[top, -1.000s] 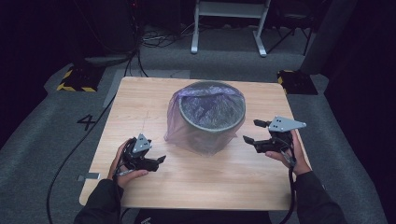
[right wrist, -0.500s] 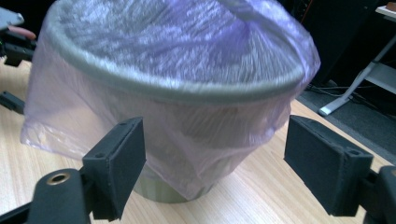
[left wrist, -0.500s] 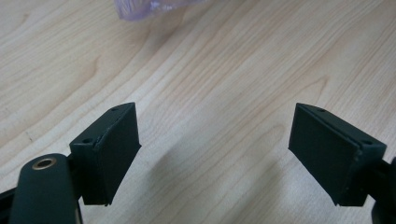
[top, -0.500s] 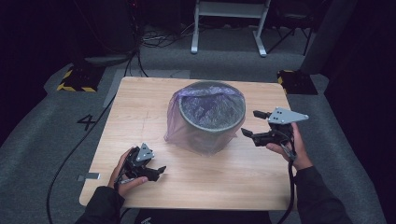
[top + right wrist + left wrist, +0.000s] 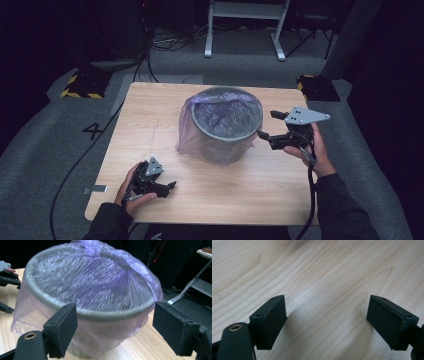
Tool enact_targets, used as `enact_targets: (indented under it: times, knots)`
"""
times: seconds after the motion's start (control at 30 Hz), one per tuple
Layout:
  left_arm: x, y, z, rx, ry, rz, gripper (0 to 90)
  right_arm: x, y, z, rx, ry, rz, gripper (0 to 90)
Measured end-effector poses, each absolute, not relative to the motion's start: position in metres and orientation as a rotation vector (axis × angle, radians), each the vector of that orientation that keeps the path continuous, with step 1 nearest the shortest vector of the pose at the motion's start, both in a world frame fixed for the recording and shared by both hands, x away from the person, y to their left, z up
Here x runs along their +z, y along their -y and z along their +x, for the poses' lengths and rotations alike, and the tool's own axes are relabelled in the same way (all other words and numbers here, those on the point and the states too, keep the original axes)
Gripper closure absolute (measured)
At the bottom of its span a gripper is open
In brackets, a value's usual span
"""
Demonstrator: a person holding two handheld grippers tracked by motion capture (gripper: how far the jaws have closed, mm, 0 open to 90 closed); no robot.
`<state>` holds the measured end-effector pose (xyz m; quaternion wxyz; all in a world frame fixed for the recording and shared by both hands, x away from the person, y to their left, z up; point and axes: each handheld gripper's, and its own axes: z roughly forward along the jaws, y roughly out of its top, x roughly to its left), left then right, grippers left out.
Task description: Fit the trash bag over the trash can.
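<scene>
— Where is the bin sitting?
— The bin (image 5: 227, 125), lined with a purple bag (image 5: 192, 142), is standing at the centre of the tabletop (image 5: 150, 115).
— And the grippers?
— The right gripper (image 5: 266, 125) is hovering just beside its rim, jaws apart; the left gripper (image 5: 167, 187), lower left, is resting low over bare wood, jaws apart, holding nothing.

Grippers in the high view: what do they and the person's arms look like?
Both the left gripper and the right gripper are black, each topped by a grey three-cornered plate. Their jaws end in flat rectangular black pads. A black cable trails from the right one. The person wears dark long sleeves.
</scene>
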<state>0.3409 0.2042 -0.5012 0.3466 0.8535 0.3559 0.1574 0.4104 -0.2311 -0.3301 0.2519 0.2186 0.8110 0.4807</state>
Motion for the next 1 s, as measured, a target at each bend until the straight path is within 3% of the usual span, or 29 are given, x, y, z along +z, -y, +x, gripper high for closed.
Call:
enact_targets:
  times: [1.0]
  knots:
    - [-0.504,-0.208,0.345,0.378,-0.907,2.206,13.5,-0.312,0.197,0.449,1.272,-2.229,0.634,21.1]
